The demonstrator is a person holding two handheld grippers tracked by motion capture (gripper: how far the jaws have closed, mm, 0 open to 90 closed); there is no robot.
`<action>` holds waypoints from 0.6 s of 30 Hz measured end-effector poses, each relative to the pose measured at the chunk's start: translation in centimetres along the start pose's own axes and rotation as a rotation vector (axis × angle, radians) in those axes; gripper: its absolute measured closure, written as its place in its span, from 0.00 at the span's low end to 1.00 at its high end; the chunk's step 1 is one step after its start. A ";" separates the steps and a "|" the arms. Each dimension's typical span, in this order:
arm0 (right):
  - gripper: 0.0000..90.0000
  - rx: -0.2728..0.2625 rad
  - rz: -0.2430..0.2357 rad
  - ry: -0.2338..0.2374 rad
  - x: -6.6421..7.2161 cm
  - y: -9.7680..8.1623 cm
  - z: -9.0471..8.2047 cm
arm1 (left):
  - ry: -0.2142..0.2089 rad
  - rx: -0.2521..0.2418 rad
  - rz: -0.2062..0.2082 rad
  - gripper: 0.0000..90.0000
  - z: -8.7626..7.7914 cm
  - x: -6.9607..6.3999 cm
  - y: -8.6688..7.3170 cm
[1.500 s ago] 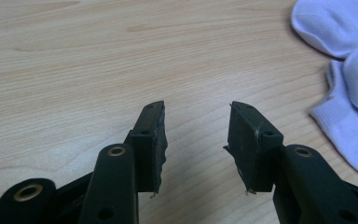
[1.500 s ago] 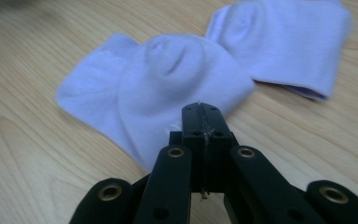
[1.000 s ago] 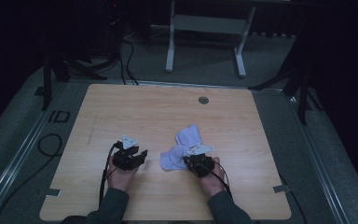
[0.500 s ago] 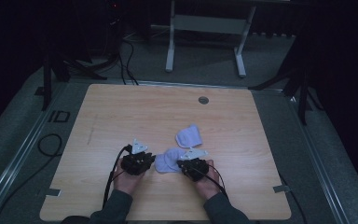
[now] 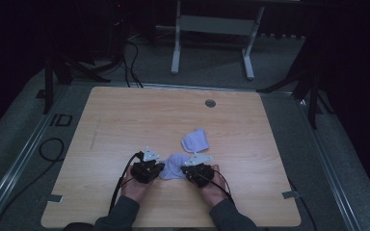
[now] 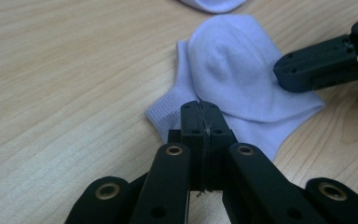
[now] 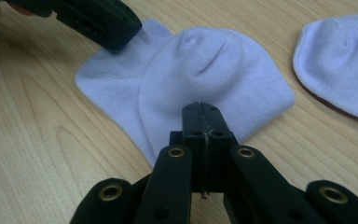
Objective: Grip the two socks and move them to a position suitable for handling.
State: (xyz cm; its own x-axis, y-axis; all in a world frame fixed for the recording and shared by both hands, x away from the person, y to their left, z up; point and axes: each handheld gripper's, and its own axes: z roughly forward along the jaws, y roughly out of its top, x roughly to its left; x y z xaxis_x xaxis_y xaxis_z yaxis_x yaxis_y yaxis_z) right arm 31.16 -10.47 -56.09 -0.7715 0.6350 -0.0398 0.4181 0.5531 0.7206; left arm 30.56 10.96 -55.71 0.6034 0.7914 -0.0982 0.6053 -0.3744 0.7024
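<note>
While a soft ribbed white sock (image 5: 173, 166) lies folded near the woodgrain bench's (image 5: 125, 120) front edge, left gripper (image 5: 150, 169) and right gripper (image 5: 192, 169) pinch its opposite edges, fingers closed; a second sock (image 5: 196, 140) lies just behind.

Both forearms wear dark grey sleeves (image 5: 120, 216) reaching to the wrists. The left gripper (image 6: 200, 109) and right gripper (image 7: 200, 112) are matte black, each with two blocky jaws on jointed links set with brass-ringed pivots. A pale grey three-cornered plate (image 5: 150, 154) sits at each one's 12 o'clock, and black cables (image 5: 117, 185) trail toward 6 o'clock.
</note>
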 end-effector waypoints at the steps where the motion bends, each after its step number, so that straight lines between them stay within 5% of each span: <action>1: 1.00 0.005 -0.006 0.000 0.0 0.1 0.0 | 0.001 0.015 -0.003 0.99 0.2 0.1 0.0; 9: 1.00 0.005 -0.013 -0.012 0.0 0.7 -0.9 | 0.010 0.022 0.001 1.00 0.2 -0.1 0.1; 18: 1.00 -0.032 -0.052 0.017 0.4 4.6 -0.7 | 0.009 0.017 -0.009 1.00 0.2 0.0 0.0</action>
State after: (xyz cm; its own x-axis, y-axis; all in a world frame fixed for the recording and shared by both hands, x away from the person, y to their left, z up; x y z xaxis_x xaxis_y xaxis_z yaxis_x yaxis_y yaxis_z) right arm 32.42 -8.00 -52.26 -0.7998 0.5965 -0.0665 0.3615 0.5673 0.7399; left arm 30.69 10.80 -55.86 0.5933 0.7990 -0.0981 0.6195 -0.3755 0.6894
